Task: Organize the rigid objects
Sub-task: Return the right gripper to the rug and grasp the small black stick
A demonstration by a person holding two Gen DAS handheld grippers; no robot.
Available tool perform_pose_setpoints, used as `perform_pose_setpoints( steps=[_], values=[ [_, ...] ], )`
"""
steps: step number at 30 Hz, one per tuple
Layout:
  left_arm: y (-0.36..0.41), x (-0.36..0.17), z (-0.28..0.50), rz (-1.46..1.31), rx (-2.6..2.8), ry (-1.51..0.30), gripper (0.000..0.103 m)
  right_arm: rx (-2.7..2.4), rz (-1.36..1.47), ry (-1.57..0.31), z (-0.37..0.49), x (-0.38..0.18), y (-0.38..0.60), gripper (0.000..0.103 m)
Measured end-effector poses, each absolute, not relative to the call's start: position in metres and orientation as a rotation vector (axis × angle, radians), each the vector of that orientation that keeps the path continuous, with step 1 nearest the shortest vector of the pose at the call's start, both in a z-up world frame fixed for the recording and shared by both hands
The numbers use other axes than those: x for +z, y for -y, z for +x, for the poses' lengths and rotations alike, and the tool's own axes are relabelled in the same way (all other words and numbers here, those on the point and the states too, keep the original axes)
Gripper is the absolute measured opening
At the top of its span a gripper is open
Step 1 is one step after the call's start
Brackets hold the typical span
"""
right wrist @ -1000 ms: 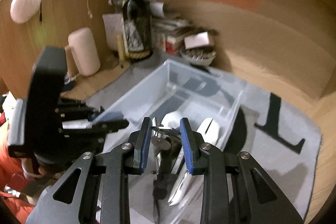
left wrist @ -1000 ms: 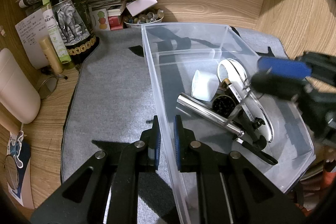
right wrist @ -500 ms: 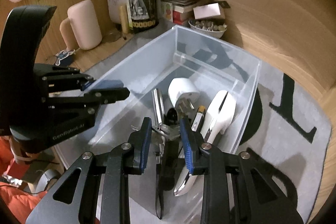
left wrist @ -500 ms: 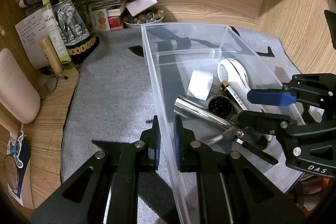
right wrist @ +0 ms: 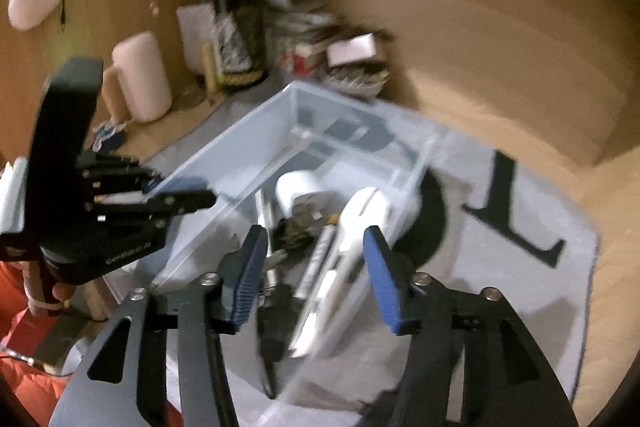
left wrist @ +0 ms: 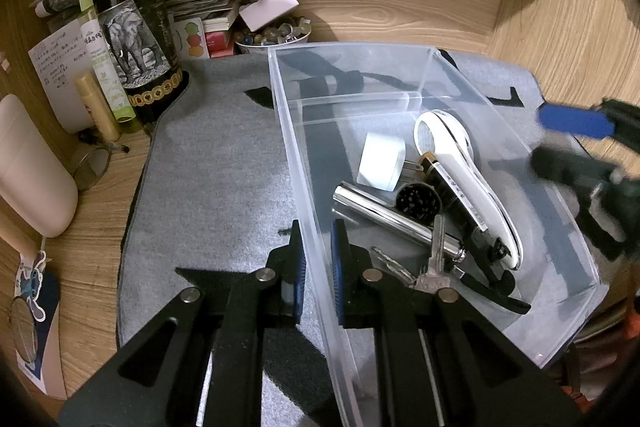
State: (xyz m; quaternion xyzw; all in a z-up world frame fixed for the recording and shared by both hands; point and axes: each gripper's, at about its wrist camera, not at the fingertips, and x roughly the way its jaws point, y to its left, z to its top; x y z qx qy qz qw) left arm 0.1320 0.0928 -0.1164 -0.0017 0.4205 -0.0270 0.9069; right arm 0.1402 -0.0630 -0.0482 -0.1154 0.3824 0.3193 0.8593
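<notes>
Left gripper [left wrist: 318, 259]: my fingers are pinched onto the near left wall of the clear bin [left wrist: 288, 131], one pad outside and one inside, with only the thin plastic between them.
Right gripper [right wrist: 316, 267]: my fingers stand wide apart and hold nothing; they hang over the near end of the bin. This view is blurred.
Bin: it sits on the grey mat [left wrist: 208, 179] that covers the wooden surface [left wrist: 92, 247]; a low clear divider crosses it towards the far end.
Contents: everything lies in the near compartment, piled together.
White handheld device [left wrist: 464, 175]: longest piece, lying from 12 to 5 o'clock along the right side of the pile.
White plug [left wrist: 380, 163]: at 10 o'clock from the pile's middle, its prongs pointing right.
Metal tube [left wrist: 396, 219]: lies diagonally across the bin floor, close to my left fingers.
Keys [left wrist: 432, 267]: at the near end of the tube, touching it.
Black round piece [left wrist: 418, 199]: between the plug and the tube.
Black-handled tool [left wrist: 492, 283]: at 5 o'clock, partly under the white device; I cannot tell what it is.
Wine bottle [left wrist: 132, 27]: upright at 10 o'clock, on the mat's far left corner.
Bowl of small stones [left wrist: 272, 35]: just beyond the bin's far left corner.
</notes>
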Motion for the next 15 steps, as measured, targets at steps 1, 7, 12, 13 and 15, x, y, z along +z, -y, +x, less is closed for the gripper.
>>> perform_pose_setpoints(
  steps=[1,7,12,13,15],
  values=[
    [-0.093,-0.116,0.132,-0.005,-0.056,-0.868,0.011,0.654,-0.234,-0.794,0.140,-0.044,0.070,0.048],
    [-0.093,-0.117,0.132,-0.003,-0.056,-0.868,0.011,0.527,-0.203,-0.755,0.134,-0.032,0.107,0.064],
    [-0.092,-0.117,0.132,-0.001,-0.055,-0.868,0.011,0.444,-0.187,-0.809,0.127,-0.050,0.132,0.064],
    [-0.092,-0.116,0.132,-0.002,-0.055,-0.868,0.011,0.435,-0.189,-0.825,0.125,-0.055,0.135,0.064],
    [-0.092,-0.116,0.132,-0.003,-0.055,-0.868,0.011,0.425,-0.195,-0.862,0.121,-0.068,0.138,0.064]
  ],
)
